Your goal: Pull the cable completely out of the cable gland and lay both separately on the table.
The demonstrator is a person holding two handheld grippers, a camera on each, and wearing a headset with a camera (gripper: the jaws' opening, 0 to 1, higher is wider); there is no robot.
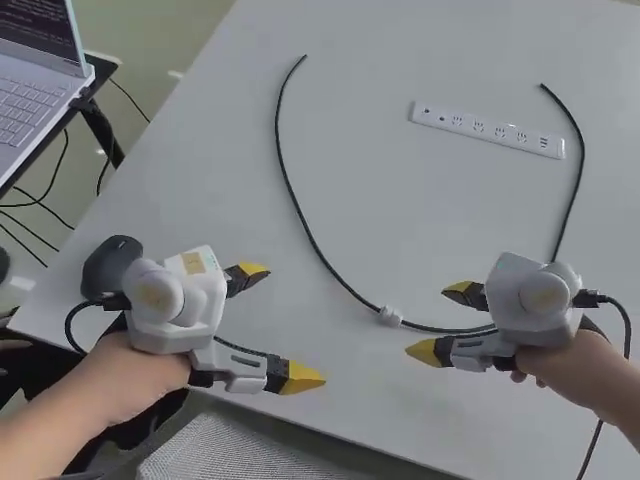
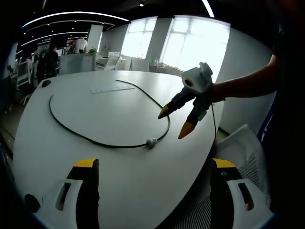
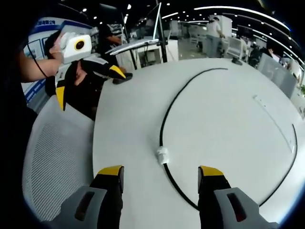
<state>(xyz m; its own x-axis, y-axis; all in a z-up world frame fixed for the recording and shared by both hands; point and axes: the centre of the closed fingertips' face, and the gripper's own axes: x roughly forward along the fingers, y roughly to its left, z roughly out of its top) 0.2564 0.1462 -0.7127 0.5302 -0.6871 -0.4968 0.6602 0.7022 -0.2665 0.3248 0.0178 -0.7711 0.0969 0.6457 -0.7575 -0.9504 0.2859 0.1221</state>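
A long black cable point(image 1: 300, 215) lies in a wide loop on the white table point(image 1: 200, 160). A small white cable gland point(image 1: 389, 317) sits on the cable near the table's front edge. My left gripper point(image 1: 280, 324) is open, left of the gland and apart from it. My right gripper point(image 1: 438, 320) is open just right of the gland, its jaws pointing at it. In the left gripper view the gland point(image 2: 151, 142) lies ahead of my open left gripper point(image 2: 153, 167). In the right gripper view the gland point(image 3: 162, 155) lies just beyond my open right gripper point(image 3: 161, 171).
A white power strip point(image 1: 487, 129) lies at the back right of the table. A laptop point(image 1: 35, 70) stands on a stand at the far left. A black puck-like object point(image 1: 110, 255) rests at the table's left edge. A mesh chair point(image 1: 230, 450) is under the front edge.
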